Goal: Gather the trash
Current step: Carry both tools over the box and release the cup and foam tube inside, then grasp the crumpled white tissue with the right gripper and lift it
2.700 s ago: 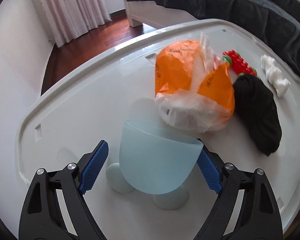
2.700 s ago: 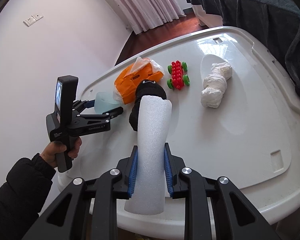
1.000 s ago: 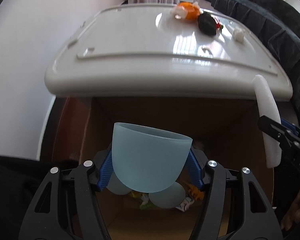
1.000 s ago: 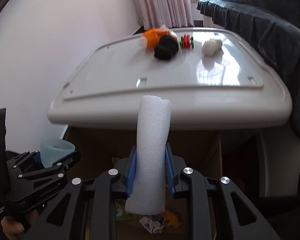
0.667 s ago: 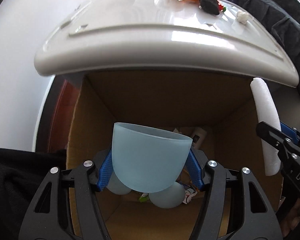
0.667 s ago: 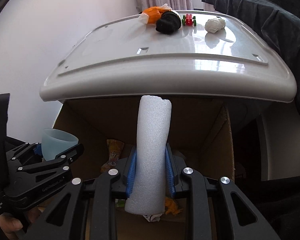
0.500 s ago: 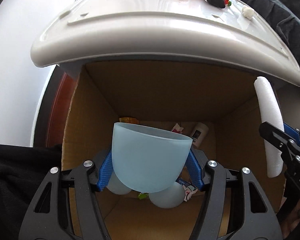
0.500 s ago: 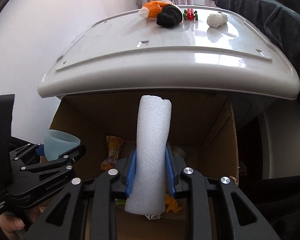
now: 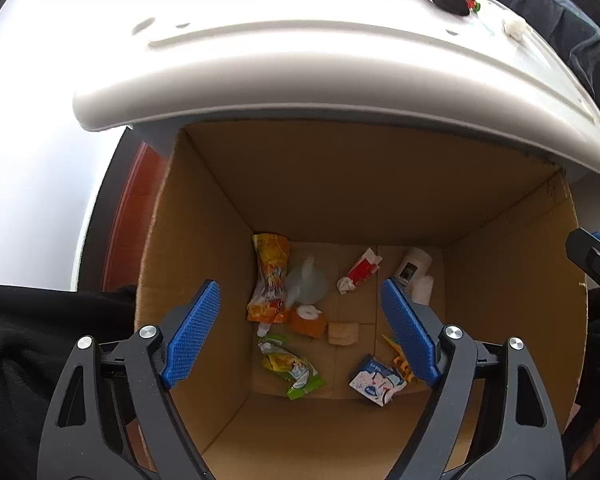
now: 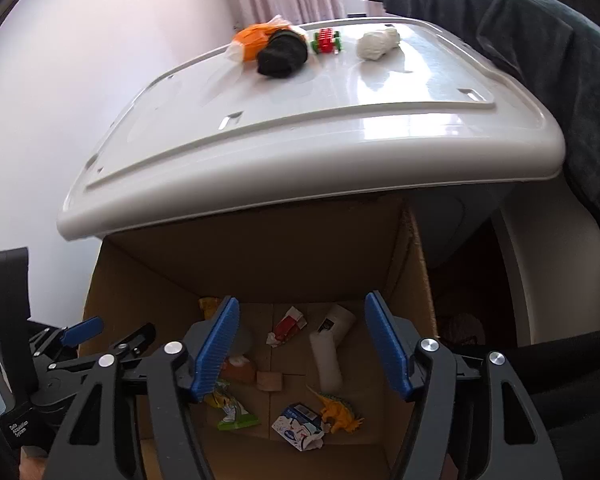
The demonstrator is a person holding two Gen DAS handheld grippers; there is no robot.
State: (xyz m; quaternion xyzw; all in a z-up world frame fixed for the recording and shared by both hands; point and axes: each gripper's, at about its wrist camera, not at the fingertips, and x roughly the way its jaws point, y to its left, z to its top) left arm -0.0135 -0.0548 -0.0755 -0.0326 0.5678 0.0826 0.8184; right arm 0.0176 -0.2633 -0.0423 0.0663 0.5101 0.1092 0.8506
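Above the cardboard box (image 9: 188,240), the left claw (image 9: 300,332) and right claw (image 10: 304,348) both gape, holding nothing. Down on the box floor lie the pale blue cup (image 9: 306,282), the white foam roll (image 10: 326,364) and wrappers. On the white desk (image 10: 340,120) sit an orange bag (image 10: 252,40), a black cloth (image 10: 282,56) and a white wad (image 10: 376,44).
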